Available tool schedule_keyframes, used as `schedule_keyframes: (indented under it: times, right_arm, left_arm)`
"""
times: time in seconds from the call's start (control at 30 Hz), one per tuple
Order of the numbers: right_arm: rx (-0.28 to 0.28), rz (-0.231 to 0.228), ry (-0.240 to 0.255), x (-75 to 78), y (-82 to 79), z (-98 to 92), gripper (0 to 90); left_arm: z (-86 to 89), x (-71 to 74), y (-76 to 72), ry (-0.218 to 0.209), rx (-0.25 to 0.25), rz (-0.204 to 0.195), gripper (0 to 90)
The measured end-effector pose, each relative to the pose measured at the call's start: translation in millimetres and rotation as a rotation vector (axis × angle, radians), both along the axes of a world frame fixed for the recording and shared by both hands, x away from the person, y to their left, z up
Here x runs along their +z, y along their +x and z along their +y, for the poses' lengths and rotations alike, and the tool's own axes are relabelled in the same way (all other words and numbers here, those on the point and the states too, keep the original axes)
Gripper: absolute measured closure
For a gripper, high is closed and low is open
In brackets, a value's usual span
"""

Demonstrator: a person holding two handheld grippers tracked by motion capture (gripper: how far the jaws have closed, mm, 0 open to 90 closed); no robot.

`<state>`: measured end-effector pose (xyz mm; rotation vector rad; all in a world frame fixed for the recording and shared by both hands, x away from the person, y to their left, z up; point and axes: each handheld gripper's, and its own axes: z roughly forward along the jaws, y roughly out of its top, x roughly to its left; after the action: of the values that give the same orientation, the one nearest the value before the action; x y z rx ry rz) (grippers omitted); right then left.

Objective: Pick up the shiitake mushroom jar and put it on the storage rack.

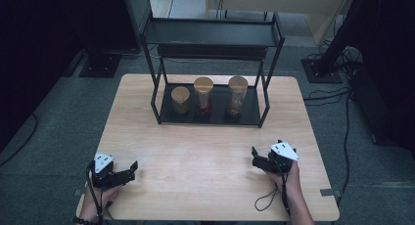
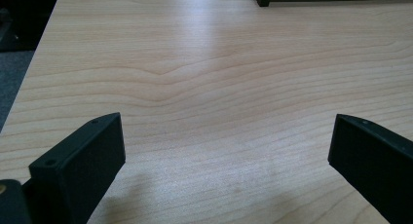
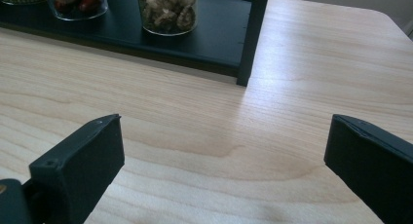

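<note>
A: Item one, tools. Left black two-jaw gripper [image 1: 131, 169], matte plastic, flat rectangular pads, jaws spread wide, nothing between them; rests at the near left of the table. Right black two-jaw gripper [image 1: 255, 156], same make, jaws equally wide, empty, at the near right.

B: Surface?

A: Pale wooden table [image 1: 205, 151], smooth, wavy grain, rounded corners.

B: Farther back?

A: Black metal two-tier rack [image 1: 266, 100], thin square posts, flat lower tray. On that tray, a row of three clear glass cylinder jars with round wooden lids: short jar of green contents [image 1: 180, 100] at left, tall jar of red contents [image 1: 203, 96] in the middle, tall jar of beige contents [image 1: 237, 96] at right, well apart from both grippers.
</note>
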<state>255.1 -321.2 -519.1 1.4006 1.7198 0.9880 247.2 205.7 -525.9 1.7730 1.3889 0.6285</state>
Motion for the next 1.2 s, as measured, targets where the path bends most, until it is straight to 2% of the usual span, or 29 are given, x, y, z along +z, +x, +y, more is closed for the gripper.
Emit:
schedule_keyframes:
  times: [0.43,1.2]
  right_arm:
    - [-0.013,-0.008,-0.008,0.4,-14.7,-11.5,0.6]
    - [-0.041,-0.018,-0.021,1.3,-49.4,-42.7,0.6]
  left_arm:
    - [-1.2,0.0,-0.5,0.012,0.001,0.001,0.2]
    - [-3.9,0.2,-1.2,0.040,0.020,-0.006,0.2]
